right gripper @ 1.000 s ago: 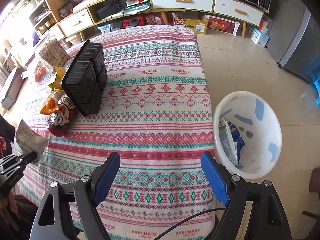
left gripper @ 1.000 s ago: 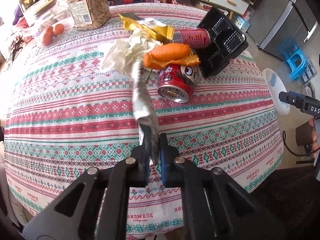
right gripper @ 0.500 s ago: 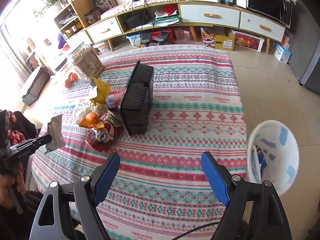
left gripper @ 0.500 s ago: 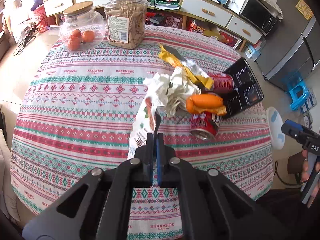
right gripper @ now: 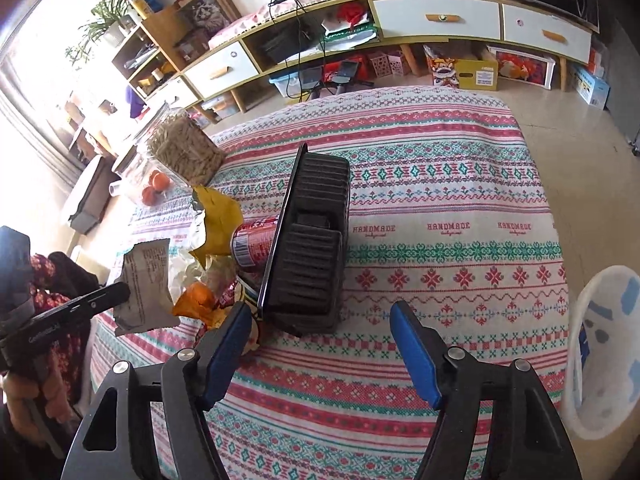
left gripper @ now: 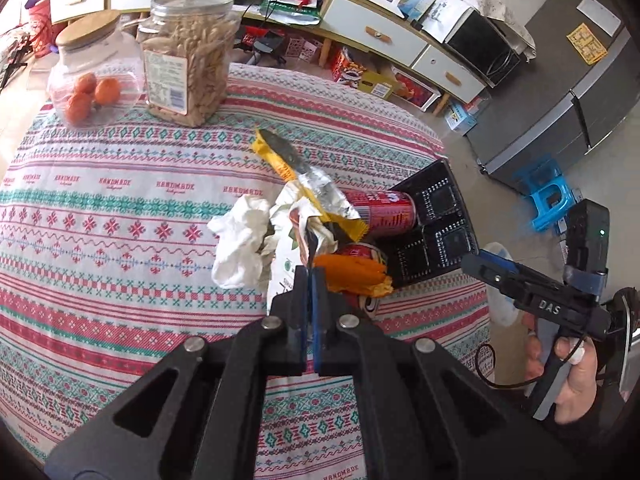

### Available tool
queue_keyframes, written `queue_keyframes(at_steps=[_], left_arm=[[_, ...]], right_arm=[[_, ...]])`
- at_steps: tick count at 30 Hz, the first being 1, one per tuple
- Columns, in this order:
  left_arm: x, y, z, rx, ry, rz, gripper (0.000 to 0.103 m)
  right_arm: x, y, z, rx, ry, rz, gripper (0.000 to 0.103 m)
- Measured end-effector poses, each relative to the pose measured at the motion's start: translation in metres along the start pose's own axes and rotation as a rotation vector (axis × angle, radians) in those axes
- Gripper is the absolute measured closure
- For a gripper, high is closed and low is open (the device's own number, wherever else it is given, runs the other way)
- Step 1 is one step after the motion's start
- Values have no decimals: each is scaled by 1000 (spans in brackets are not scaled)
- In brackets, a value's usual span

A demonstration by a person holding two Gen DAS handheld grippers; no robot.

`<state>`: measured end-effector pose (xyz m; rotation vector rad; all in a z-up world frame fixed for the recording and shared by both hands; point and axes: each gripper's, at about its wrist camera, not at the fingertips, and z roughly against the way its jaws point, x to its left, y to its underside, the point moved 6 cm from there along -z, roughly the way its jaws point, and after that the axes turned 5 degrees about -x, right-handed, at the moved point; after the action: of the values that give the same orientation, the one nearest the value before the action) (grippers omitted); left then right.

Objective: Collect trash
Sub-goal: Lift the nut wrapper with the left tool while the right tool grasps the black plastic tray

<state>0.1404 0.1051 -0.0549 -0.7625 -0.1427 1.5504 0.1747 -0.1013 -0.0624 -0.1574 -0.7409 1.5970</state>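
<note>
Your left gripper [left gripper: 308, 280] has its jaws closed down to a thin slit, pinching a flat snack wrapper [right gripper: 144, 284]. From the right wrist view the wrapper hangs clear of the worktop [right gripper: 440, 184], off its near-left edge, printed side facing the camera. In the left wrist view you only see the wrapper edge-on, rising out of the jaws.

Your right gripper [right gripper: 320, 328] has its jaws wide apart with nothing between them. It hovers above the near side of the worktop, pointed at the black plastic tray [right gripper: 312, 240], which stands tilted on its edge.

The rest of the trash sits in one pile on the worktop:
- crumpled white tissue [left gripper: 244, 244] on the left of the pile
- yellow foil wrapper [left gripper: 304, 180] lying across the top
- red can [left gripper: 384, 212] on its side, its end touching the black tray
- second can [left gripper: 360, 256] nearer you, mostly covered by orange peel [left gripper: 352, 272]

The white bin [right gripper: 604, 360] stands on the floor just off the worktop's right edge, with some paper scraps inside.

At the far-left end of the worktop there are two containers: a clear jar of nuts [left gripper: 188, 52] and, beside it, a lidded glass jar [left gripper: 88, 76] holding small orange fruit.
</note>
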Motion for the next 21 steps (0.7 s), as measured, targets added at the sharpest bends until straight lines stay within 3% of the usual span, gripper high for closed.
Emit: queue_keyframes(at_steps=[1,3,5,19,21], left_arm=[[-3,-1,1,-5,7,-1,101],[-3,-1,1,-4,16,8,101],[-1,0,-1,3,21,26,101],[-29,15,-5,-5,59,31,101],[-36,19,-6,-8,66,18,101]], right_arm=[[0,0,-4,8,-3,-5,36],[-4,-2,-10,21,-3,-14,57],[-8,-3,-14,24,-8,-38,68],[-34,-9,48,-133,132,0,76],[-45,-7,59,-145,136,-17,81]])
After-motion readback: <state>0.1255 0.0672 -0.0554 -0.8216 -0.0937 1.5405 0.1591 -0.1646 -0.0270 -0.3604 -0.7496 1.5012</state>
